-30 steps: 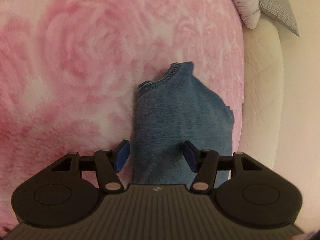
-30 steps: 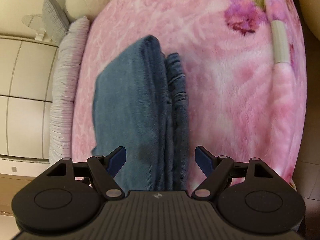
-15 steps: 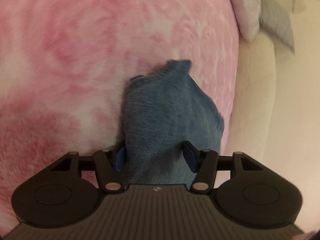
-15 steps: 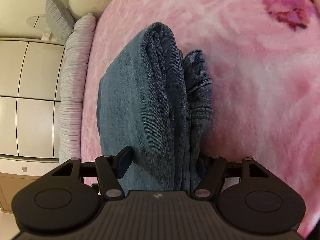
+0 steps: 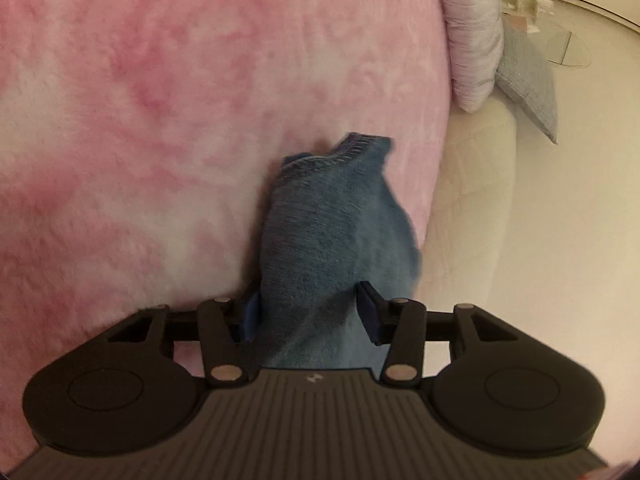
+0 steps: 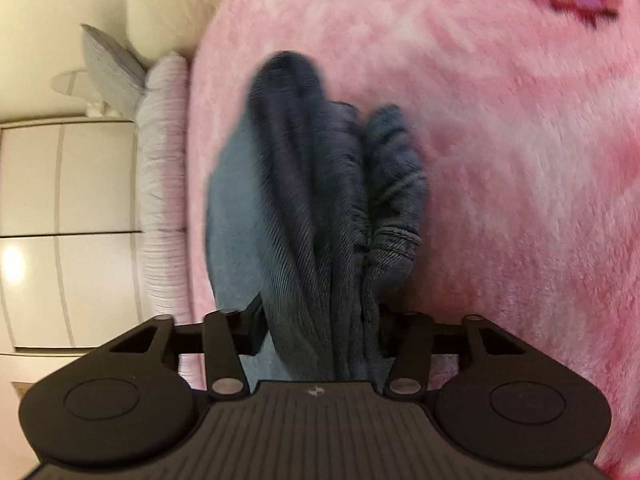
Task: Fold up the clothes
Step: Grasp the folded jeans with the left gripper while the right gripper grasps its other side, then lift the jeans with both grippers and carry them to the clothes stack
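Note:
Folded blue jeans (image 5: 332,236) hang over the pink plush blanket (image 5: 160,120). My left gripper (image 5: 308,314) is shut on one end of them, with the stitched hem pointing away from me. In the right wrist view the jeans (image 6: 316,200) are bunched into thick vertical folds and lifted. My right gripper (image 6: 320,330) is shut on those folds, and its fingertips are mostly hidden by the denim.
A pink-striped pillow (image 5: 474,28) and a grey cushion (image 5: 528,80) lie at the bed's head beside the cream mattress edge (image 5: 472,208). White wardrobe doors (image 6: 60,232) stand beyond the pillow (image 6: 164,200) in the right wrist view.
Both grippers closed onto the jeans and lifted them. The denim has bunched up between the right fingers, and the bed has shifted in both views.

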The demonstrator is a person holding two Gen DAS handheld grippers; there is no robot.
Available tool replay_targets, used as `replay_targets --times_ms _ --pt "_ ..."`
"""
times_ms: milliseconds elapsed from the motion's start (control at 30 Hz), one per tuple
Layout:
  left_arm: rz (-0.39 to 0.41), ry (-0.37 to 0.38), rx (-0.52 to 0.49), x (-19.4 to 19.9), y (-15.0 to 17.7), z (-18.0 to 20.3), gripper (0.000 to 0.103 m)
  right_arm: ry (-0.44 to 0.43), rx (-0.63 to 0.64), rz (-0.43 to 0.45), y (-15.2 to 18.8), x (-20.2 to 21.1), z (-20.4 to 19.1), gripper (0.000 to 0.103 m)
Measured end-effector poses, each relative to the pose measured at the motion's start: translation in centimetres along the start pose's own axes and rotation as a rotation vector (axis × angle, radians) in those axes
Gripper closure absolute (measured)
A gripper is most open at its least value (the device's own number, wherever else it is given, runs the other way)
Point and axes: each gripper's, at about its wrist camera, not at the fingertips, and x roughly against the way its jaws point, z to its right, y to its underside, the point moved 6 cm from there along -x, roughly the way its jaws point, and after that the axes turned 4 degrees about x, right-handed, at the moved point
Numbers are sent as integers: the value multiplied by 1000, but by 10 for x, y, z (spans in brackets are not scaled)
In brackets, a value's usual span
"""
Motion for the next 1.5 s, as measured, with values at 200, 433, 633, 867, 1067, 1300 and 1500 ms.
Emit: replay_targets --times_ms 200,433,633,867,1067,1300,1500 --pt "-7 -43 -71 -4 1 12 72 2 36 17 2 -3 -7 63" --pt "16 14 -120 20 5 62 79 -57 176 26 5 14 -58 73" --pt "94 89 -127 78 17 108 79 -143 265 -36 10 33 -118 74" --pt "351 228 -26 211 55 133 79 -239 380 -232 42 46 -206 74" --pt "631 314 13 353 91 135 79 -358 525 -469 117 41 -292 74" --pt "940 374 60 528 134 104 79 -475 632 -758 260 30 -366 74" --pt "1102 395 89 683 158 51 79 -544 696 -925 414 34 -395 74"
